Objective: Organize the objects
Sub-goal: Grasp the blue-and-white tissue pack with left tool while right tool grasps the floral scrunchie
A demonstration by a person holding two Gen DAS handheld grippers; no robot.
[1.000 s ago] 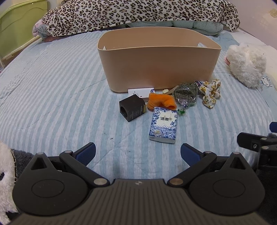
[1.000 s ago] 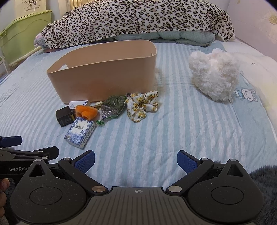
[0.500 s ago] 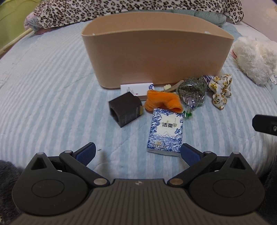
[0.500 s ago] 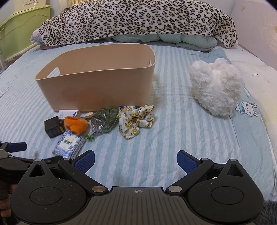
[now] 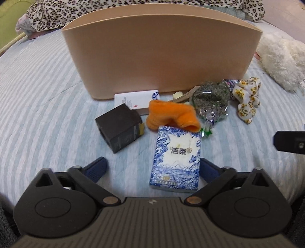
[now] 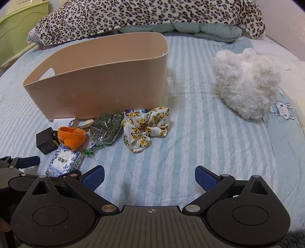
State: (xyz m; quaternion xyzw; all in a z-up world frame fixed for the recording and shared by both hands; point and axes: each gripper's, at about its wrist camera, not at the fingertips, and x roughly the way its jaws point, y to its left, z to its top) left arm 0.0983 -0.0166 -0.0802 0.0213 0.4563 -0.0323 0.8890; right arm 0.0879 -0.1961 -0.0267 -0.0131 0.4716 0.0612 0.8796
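Observation:
A tan bin (image 5: 160,55) stands on the striped bed, also in the right wrist view (image 6: 99,80). In front of it lie a blue-and-white tissue pack (image 5: 176,158), an orange sock (image 5: 171,115), a black box (image 5: 119,126), a bag of dried herbs (image 5: 210,98) and a floral scrunchie (image 5: 247,98). My left gripper (image 5: 152,168) is open, low over the bed, with the tissue pack's near end between its fingers, close to the right one. My right gripper (image 6: 149,176) is open and empty, short of the scrunchie (image 6: 145,128).
A white card (image 5: 133,99) lies against the bin's base. A white plush toy (image 6: 246,85) sits to the right. A leopard-print blanket (image 6: 144,15) lies at the bed's head. A green cabinet (image 6: 17,24) stands at the far left.
My left gripper has moved forward and down toward the tissue pack, which now lies between its fingers. My right gripper has also moved forward toward the scrunchie. Both stay open.

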